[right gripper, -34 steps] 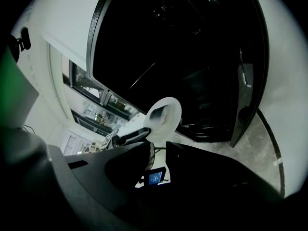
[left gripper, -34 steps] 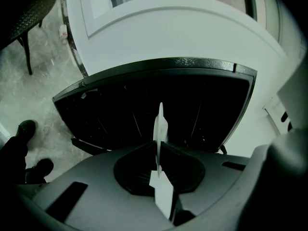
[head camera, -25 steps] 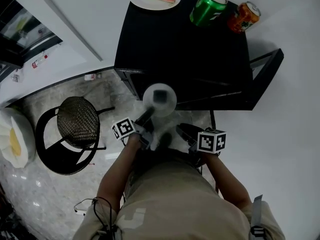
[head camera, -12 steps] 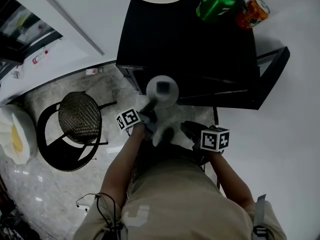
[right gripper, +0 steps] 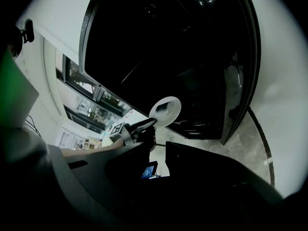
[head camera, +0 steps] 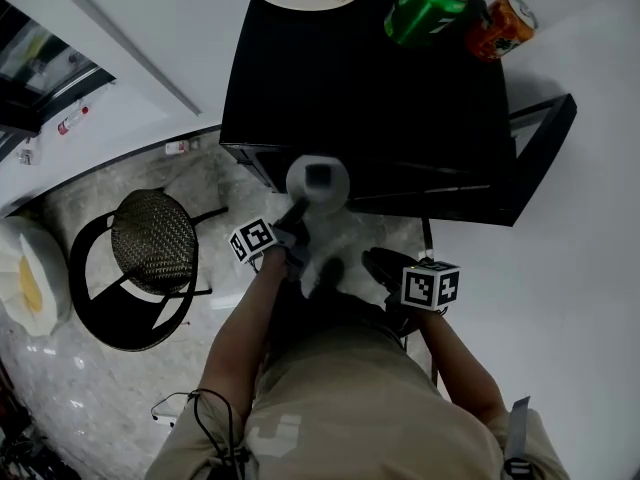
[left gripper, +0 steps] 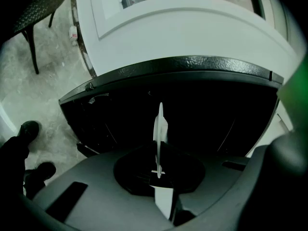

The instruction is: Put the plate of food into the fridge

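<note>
Pinching the rim of a small white plate [head camera: 336, 191] carrying a dark morsel [head camera: 318, 175], the left tool [left gripper: 158, 171] is held before the black mini fridge [head camera: 370, 78], whose door [head camera: 545, 143] is swung open. The right tool [right gripper: 158, 145] is seen slightly parted and empty. Placement inside is judged outstanding.

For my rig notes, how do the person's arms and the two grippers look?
The left gripper and the right gripper are dark grey bodies with tongs; each carries a white cube printed with black square markers. The person wears a beige short-sleeved top; a thin black cable loops beside the left sleeve.
</note>
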Tool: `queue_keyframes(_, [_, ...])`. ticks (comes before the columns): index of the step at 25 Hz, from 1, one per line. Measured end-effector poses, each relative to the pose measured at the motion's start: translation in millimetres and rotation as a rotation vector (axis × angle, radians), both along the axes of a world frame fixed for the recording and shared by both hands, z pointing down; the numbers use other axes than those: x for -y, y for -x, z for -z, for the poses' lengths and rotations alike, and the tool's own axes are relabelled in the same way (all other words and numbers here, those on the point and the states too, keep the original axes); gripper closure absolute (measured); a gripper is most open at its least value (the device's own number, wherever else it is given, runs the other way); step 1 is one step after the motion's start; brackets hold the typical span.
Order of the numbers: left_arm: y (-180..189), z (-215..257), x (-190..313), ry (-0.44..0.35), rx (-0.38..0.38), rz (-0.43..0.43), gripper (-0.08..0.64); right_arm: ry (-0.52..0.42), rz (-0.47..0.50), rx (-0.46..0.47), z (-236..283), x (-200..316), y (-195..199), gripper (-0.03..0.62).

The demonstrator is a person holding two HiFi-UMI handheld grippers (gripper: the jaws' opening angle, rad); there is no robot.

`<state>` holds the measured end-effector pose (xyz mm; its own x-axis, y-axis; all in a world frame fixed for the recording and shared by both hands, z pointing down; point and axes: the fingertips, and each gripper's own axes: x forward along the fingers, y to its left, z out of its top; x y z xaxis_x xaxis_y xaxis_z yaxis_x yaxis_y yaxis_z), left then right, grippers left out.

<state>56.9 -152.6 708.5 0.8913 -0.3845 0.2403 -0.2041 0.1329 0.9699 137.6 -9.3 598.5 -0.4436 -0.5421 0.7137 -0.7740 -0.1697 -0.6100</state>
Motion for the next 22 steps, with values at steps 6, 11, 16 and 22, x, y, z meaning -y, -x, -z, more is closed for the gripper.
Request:
queue_keyframes(6, [-2,-6,2,0.008,0.003,0.000,0.538,0.026,-0.001,0.005,-5,-10,1,0.482])
queue_keyframes(11, [-3,-10,5,0.015,0.011,0.006,0.541,0.029,-0.003,0.007,-6,-10,1,0.482])
queue_keyframes(16, [-5,-9,10,0.016,0.007,0.014,0.541,0.028,-0.001,0.007,-5,-9,3,0.482])
queue_keyframes(22, [-12,-9,16,0.016,0.014,0.017,0.540,0.037,-0.016,-0.012,-6,-12,1,0.482])
